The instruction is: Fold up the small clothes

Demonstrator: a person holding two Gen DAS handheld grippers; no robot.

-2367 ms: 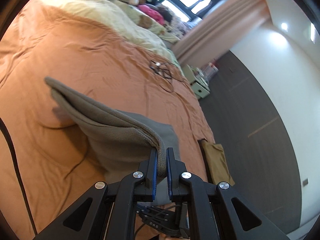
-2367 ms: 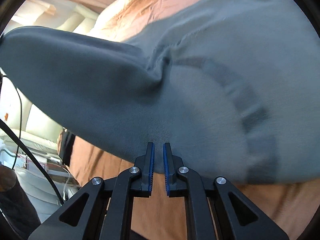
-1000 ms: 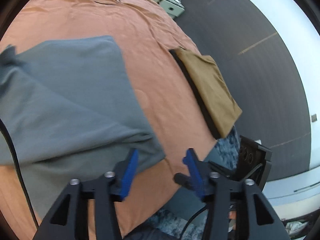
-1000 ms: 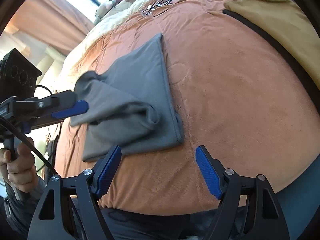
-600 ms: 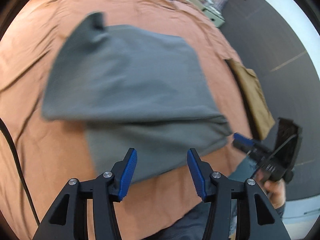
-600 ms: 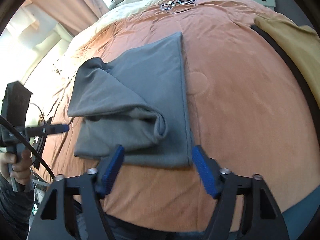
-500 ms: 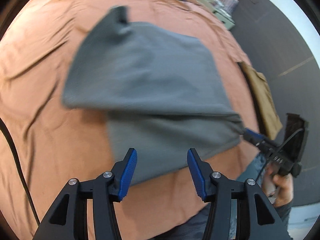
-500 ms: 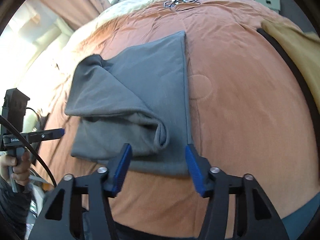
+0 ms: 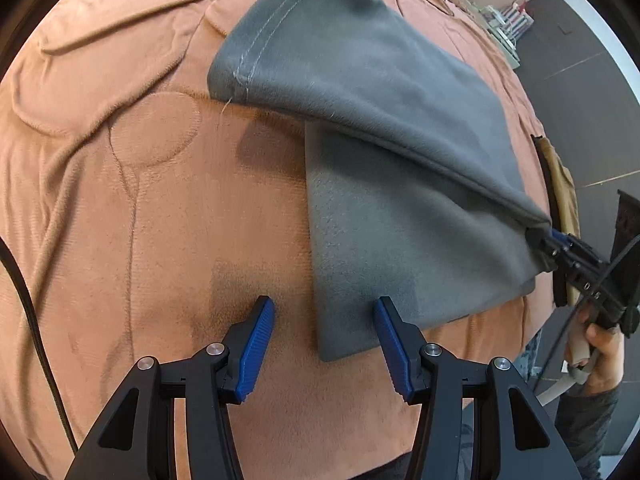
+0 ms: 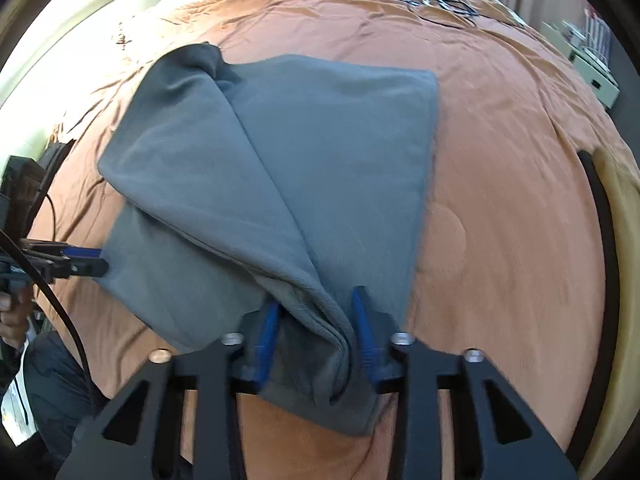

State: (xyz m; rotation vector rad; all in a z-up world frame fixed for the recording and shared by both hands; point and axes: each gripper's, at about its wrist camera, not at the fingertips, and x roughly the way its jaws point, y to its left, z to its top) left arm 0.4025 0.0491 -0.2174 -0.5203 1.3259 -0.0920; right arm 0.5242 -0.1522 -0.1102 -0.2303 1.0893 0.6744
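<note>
Both grippers have dropped in close since a second ago, when they hung wide apart above the bed. Right gripper [image 10: 316, 330] now straddles the near corner of the grey garment [image 10: 320, 152], blue pads either side of the bunched fold. Jaws look partly closed with cloth between them, but I can't tell if they're actually pinching yet (some blur there). Left wrist view shows its tips at that corner [image 9: 560, 246], which doesn't settle it.

Left gripper [image 9: 324, 340] is plainly apart, nothing between the pads. It hovers just over the opposite near corner of the bottom layer, one pad above bare blanket, the other above grey cloth.

Garment position: on the orange blanket [image 9: 120, 220], near the front edge of the bed. Flat rectangle underneath, with a loose upper flap [image 9: 360, 64] lying diagonally across it, hem stitching visible.

Read: the previous fold landed crooked, and both tools are lining up to re-grab the near corners for a tidier or second fold. Fold is partway, not square yet.

Containers: none in view. Closest thing to a drop spot is the tan folded garment [image 10: 624, 216] at the blanket's right edge, well apart from the grey one. Cables [image 10: 436, 0] sit at the far end.
</note>
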